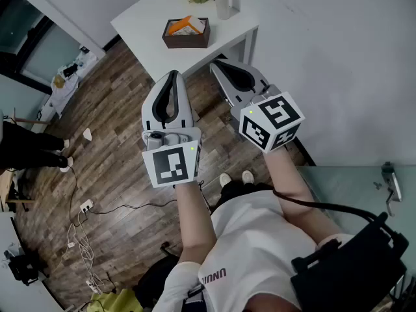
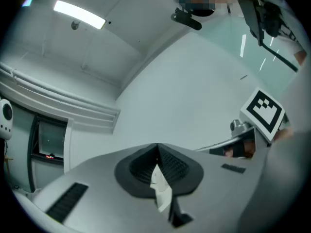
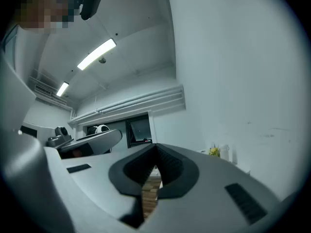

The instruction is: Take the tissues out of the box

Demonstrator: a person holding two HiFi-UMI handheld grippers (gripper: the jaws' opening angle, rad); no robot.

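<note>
Tissues [image 1: 188,25] (an orange-and-white bundle) are seen in a dark brown box [image 1: 186,41] on the white table [image 1: 140,28], well apart from both grippers. Nearer the person, the left gripper [image 1: 173,75] is held with jaws pressed together, empty; beside it, the right gripper [image 1: 217,64] is likewise closed on nothing.

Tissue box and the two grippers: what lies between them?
Only bare white table separates the tissue box from the left gripper and right gripper, in the head view.
</note>
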